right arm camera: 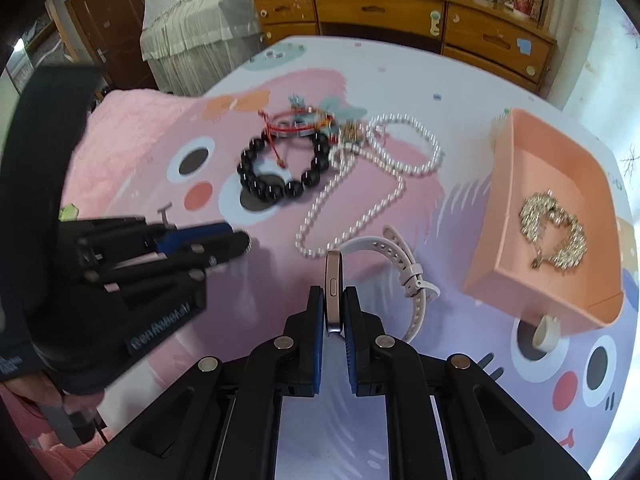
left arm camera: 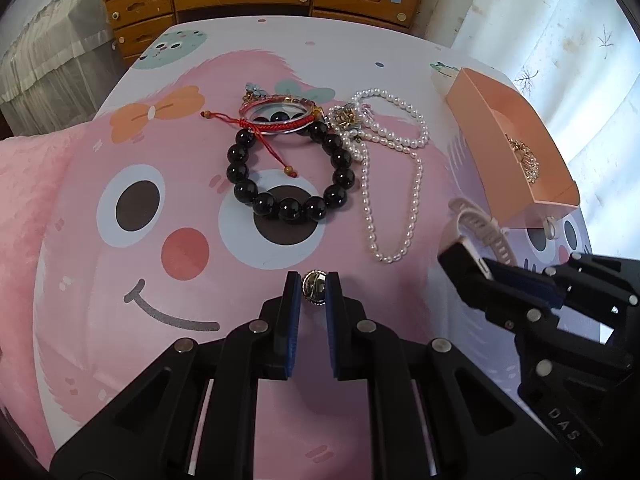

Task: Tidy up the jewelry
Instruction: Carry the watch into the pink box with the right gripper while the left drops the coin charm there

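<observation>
My left gripper (left arm camera: 314, 286) is shut on a small round silver ring (left arm camera: 314, 287), just above the cartoon-print tablecloth. My right gripper (right arm camera: 333, 300) is shut on the case of a white-strapped watch (right arm camera: 334, 292); its strap (right arm camera: 404, 264) trails to the right. The watch also shows in the left wrist view (left arm camera: 480, 232). A black bead bracelet (left arm camera: 288, 172), a red cord bracelet with a bangle (left arm camera: 276, 118) and a pearl necklace (left arm camera: 384, 168) lie in the middle. A pink tray (right arm camera: 504, 208) on the right holds a gold chain (right arm camera: 554, 228).
A small white ring-like piece (right arm camera: 545, 332) lies by the tray's near corner. A pink cushion (left arm camera: 24, 184) lies at the table's left edge. A wooden dresser (right arm camera: 400, 12) and a bed (right arm camera: 192, 20) stand behind the table.
</observation>
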Available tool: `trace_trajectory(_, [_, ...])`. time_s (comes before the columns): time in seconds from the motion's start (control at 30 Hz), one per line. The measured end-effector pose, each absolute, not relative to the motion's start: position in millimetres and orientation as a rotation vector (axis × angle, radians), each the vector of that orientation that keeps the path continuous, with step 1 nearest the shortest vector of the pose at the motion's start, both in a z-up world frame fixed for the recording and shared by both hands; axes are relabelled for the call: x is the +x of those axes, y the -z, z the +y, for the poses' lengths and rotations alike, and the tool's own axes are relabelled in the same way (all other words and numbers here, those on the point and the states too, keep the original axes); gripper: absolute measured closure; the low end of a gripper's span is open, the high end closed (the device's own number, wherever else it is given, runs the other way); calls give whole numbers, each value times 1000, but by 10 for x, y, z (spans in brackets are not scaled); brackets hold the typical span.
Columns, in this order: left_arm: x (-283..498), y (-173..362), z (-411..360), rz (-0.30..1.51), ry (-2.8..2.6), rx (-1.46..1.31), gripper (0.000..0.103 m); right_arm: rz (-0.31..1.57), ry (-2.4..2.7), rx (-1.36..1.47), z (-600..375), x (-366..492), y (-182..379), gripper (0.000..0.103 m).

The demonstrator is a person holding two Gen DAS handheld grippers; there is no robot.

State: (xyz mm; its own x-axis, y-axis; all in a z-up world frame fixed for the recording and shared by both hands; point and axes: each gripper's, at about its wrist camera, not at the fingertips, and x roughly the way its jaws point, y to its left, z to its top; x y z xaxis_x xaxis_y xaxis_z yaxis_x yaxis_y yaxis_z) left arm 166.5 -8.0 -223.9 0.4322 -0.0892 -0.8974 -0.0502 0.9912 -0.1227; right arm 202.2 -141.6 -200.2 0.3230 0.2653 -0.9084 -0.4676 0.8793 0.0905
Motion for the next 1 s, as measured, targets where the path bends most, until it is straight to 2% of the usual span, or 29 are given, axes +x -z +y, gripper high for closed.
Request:
trace_trajectory(0.53, [1969, 1489, -454, 914, 182, -164, 93, 904, -414, -216, -1800, 2150, 1244, 93])
trace_trajectory(1.0, [2438, 1267, -1233, 848, 338, -146, 93, 877, -246, -171, -2522, 2315, 1151, 93])
